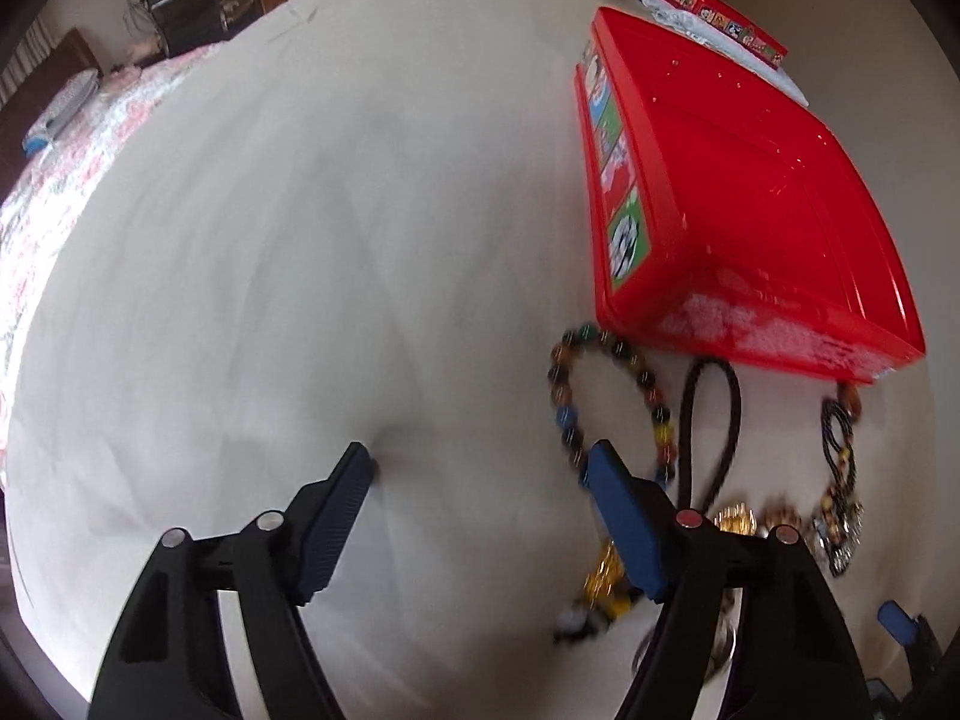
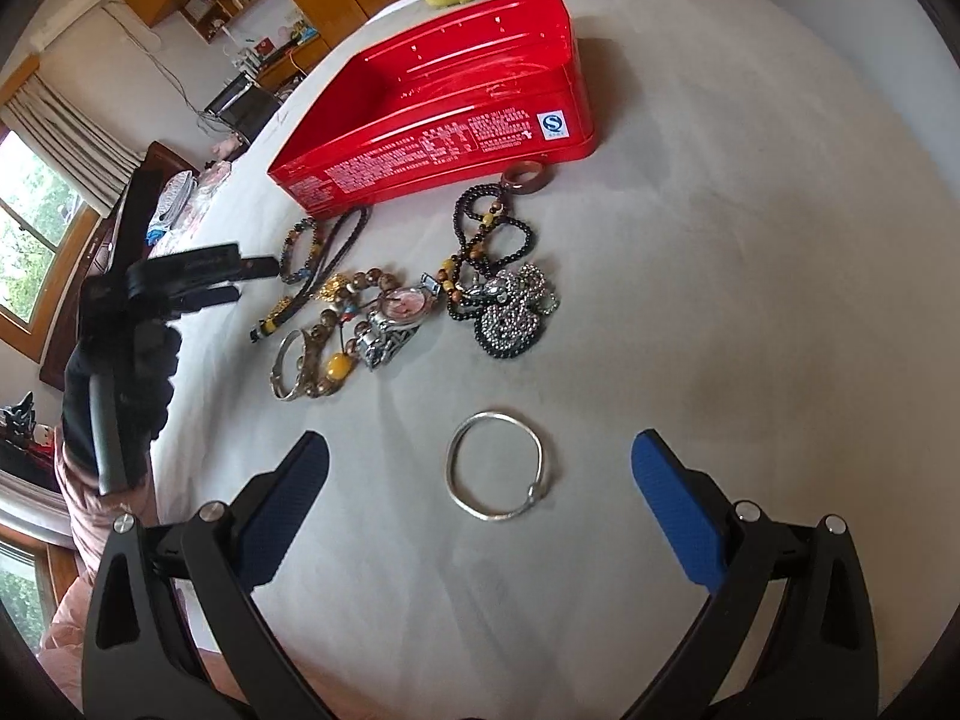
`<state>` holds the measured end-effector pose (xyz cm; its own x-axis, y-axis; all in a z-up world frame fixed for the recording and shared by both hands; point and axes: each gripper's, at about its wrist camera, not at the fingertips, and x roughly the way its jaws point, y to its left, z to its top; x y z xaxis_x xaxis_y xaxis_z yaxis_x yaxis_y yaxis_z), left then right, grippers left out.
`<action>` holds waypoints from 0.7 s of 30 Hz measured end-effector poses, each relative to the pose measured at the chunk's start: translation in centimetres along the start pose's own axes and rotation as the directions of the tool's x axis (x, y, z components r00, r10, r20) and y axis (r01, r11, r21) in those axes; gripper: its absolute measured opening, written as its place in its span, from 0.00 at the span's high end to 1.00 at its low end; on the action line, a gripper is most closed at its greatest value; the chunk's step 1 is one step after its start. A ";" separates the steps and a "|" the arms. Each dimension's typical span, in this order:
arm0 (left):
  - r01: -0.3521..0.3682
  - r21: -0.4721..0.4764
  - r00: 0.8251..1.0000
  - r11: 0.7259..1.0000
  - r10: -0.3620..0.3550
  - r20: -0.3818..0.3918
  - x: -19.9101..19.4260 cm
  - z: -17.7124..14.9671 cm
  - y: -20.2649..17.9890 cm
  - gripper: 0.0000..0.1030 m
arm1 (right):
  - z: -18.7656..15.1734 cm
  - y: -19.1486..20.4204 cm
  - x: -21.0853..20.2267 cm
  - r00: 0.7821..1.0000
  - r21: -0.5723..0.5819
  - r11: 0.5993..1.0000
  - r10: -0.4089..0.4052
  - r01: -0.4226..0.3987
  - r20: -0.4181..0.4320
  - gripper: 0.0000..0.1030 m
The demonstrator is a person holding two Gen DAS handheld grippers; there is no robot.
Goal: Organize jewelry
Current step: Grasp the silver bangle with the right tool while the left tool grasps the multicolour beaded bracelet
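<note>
Silver bangle (image 2: 500, 467) lies flat, centered just ahead between right gripper (image 2: 480, 480) wide-spread, empty jaws; left gripper (image 2: 240, 276) farther off.

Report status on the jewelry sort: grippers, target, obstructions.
Left gripper open, empty, beside the beaded bracelet. Right gripper open, silver bangle between its fingers. Red box empty. Nothing blocking.

Silver bangle (image 2: 497, 467) lies flat — apart from jewelry heap (image 2: 408, 306) beside red tin (image 2: 432, 138).

silver bangle (image 2: 497, 467), red tin (image 2: 444, 120), jewelry pile (image 2: 408, 306)
</note>
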<state>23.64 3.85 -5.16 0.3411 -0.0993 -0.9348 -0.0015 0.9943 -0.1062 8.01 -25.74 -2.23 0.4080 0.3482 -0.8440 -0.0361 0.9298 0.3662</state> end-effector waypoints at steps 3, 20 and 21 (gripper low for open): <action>0.008 0.010 1.000 1.000 -0.008 -0.001 0.1 0.1 -0.5 0.27 | 0.4 -0.1 0.3 1.000 -0.007 1.000 -0.006 0.006 -0.013 0.09; -0.025 0.091 1.000 0.996 0.024 0.009 0.0 -0.8 -1.6 0.26 | -1.1 1.8 3.0 0.979 -0.155 0.977 -0.165 0.145 -0.122 0.33; -0.036 0.104 0.999 0.994 0.035 0.012 0.0 -1.0 -1.8 0.27 | -1.3 1.9 3.0 0.973 -0.176 0.968 -0.200 0.178 -0.114 0.40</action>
<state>22.74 2.06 -5.34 0.3522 -0.0636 -0.9338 0.0835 0.9958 -0.0363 7.97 -22.76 -4.62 0.3002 0.1669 -0.9392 -0.1229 0.9831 0.1354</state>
